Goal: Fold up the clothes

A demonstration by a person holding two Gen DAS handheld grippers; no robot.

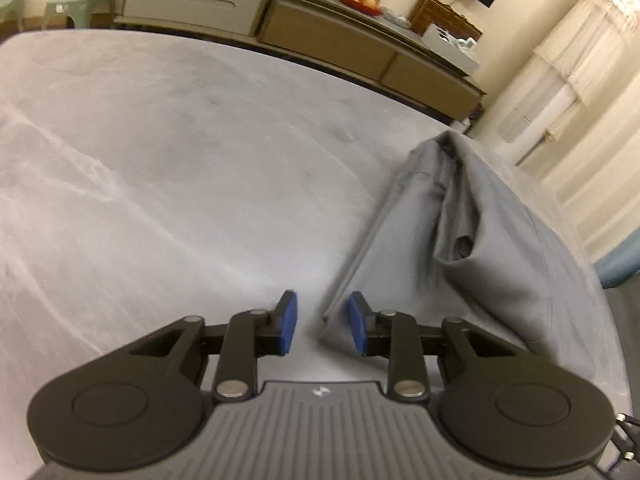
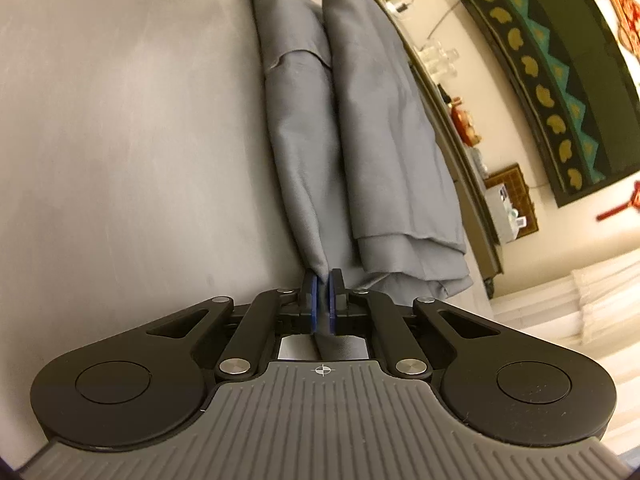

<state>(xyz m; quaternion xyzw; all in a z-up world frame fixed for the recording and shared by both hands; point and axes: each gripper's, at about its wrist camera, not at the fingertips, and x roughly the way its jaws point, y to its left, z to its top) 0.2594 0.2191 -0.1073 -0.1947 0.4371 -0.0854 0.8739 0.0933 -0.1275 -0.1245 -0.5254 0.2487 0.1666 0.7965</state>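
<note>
**Garment half gathered, fold not yet finished**

The grey garment (image 2: 360, 128) is laid along the far side of the grey surface (image 1: 160, 160), close to the edge that faces the long sideboard (image 1: 320, 40). It is seen in the right wrist view as two long rolled or doubled lobes lying side by side and touching, with layered hems shown at the near end. One end of the nearer lobe is gripped by the right gripper (image 2: 321, 300), whose blue pads are clamped on a pinch of the cloth. In the left wrist view the left gripper (image 1: 322, 322) is held with its fingers spread apart and nothing between them; the garment's near corner is lying just beside its right pad (image 1: 357, 326), but contact cannot be confirmed.

The task is judged to be partly done: the cloth has been brought into a long, narrow shape, yet it is still loose and puffy, with an open pocket of fabric visible. A lengthwise flattening and at least one crosswise fold appear to be left.
</note>
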